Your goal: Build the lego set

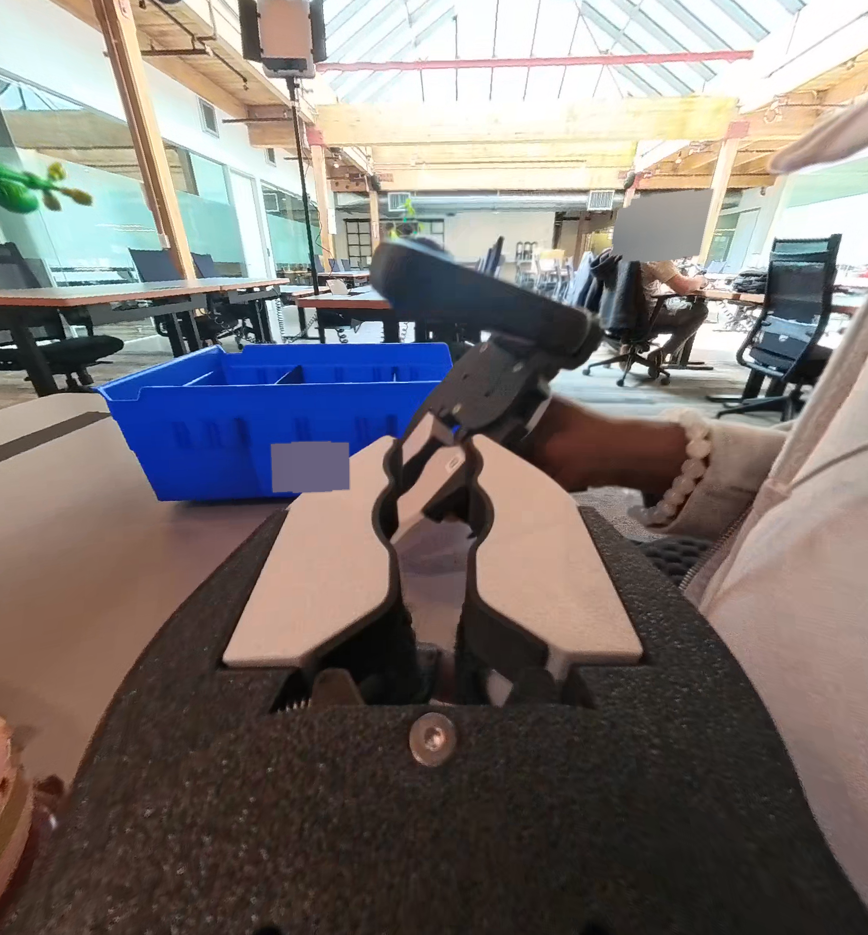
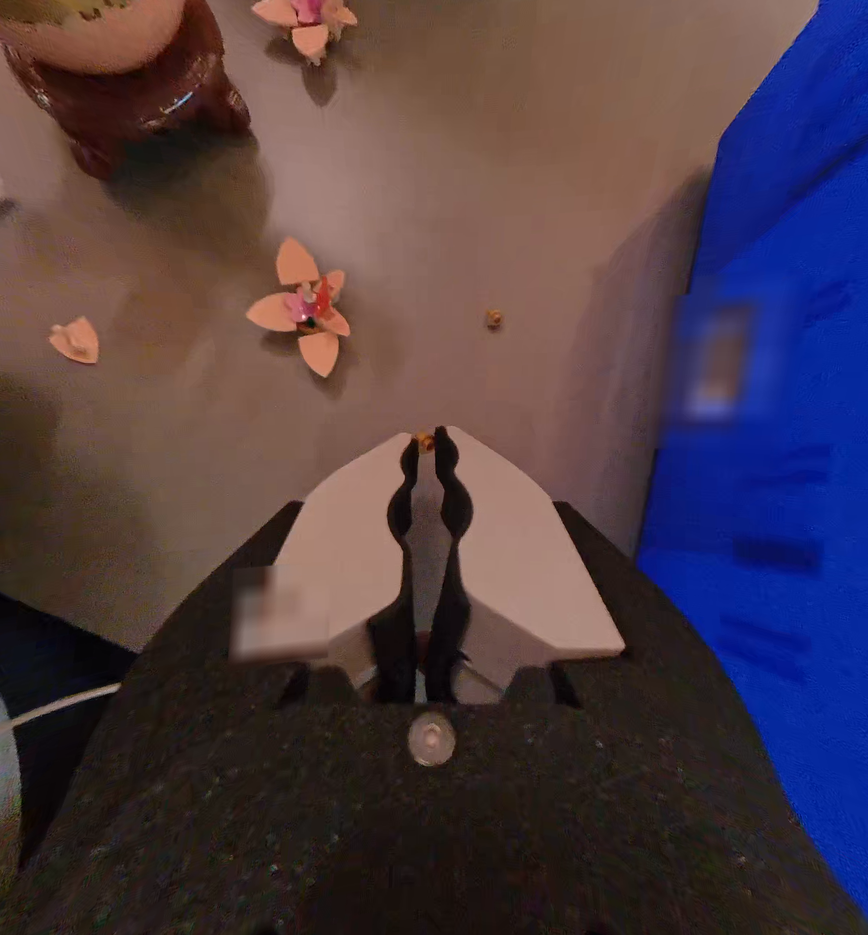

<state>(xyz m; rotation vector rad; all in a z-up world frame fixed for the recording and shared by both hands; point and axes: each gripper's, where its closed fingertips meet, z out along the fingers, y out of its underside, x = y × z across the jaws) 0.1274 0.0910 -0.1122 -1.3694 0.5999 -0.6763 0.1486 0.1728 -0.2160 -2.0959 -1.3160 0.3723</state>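
My right gripper [image 2: 426,439] is shut on a tiny gold lego stud [image 2: 425,441] at its fingertips, above the grey table [image 2: 447,177]. A second gold stud [image 2: 493,319] lies on the table ahead. A pink lego flower [image 2: 303,308] lies to the left of it, another flower [image 2: 305,23] lies farther off, and a loose petal [image 2: 75,340] lies at the left. My left gripper [image 1: 432,450] is slightly open and empty, held above the table. Beyond it the right gripper's black housing [image 1: 498,384] points down, held by a hand [image 1: 614,450].
A blue bin [image 2: 801,405] stands close on the right; it also shows in the left wrist view [image 1: 250,420]. A brown and pink lego pot [image 2: 118,76] stands at the far left. A green stem with yellow buds [image 1: 12,187] shows at the left. A person's light sleeve [image 1: 801,556] fills the right.
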